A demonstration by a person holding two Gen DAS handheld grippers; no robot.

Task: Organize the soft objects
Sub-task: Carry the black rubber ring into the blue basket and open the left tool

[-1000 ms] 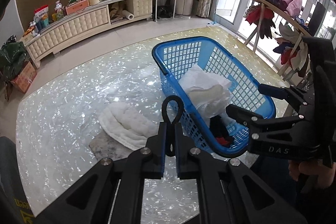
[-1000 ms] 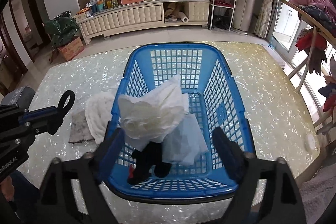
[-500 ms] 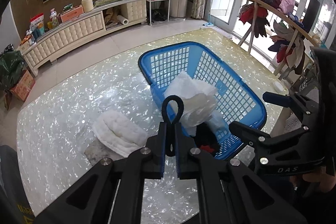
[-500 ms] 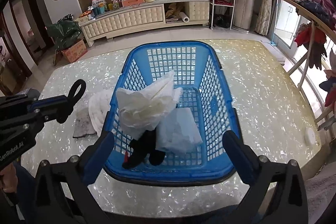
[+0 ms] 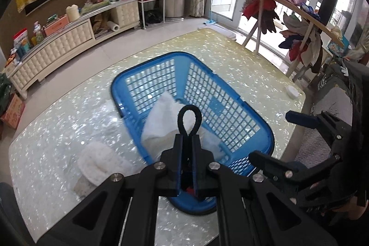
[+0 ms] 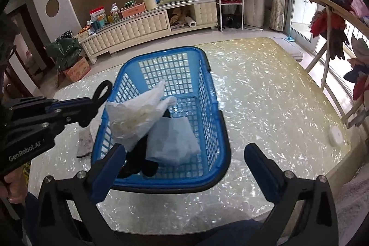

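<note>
A blue basket [image 6: 214,112] with latticed walls is seen standing on the pearly, glossy table [image 6: 272,93]. Inside it a crumpled white cloth [image 6: 136,117] is propped against the left wall, its peak rising above the rim; a pale blue folded cloth [image 6: 173,142] is laid flat on the basket floor just beside it, and a black garment [image 6: 140,158] is partly tucked beneath both. Outside the basket, on the table at its left, a fluffy white towel [image 5: 99,160] is laid over a grey cloth [image 5: 80,186], of which only an edge is shown. The left gripper [image 5: 188,153] is clenched on a black loop [image 5: 189,117], which stands up from between its closed fingers and is held above the basket's left side. The right gripper [image 6: 182,165] is spread wide and empty, raised over the basket's near rim. The black garment's shape is hard to make out, and a small red patch near it is largely hidden by the left gripper.
</note>
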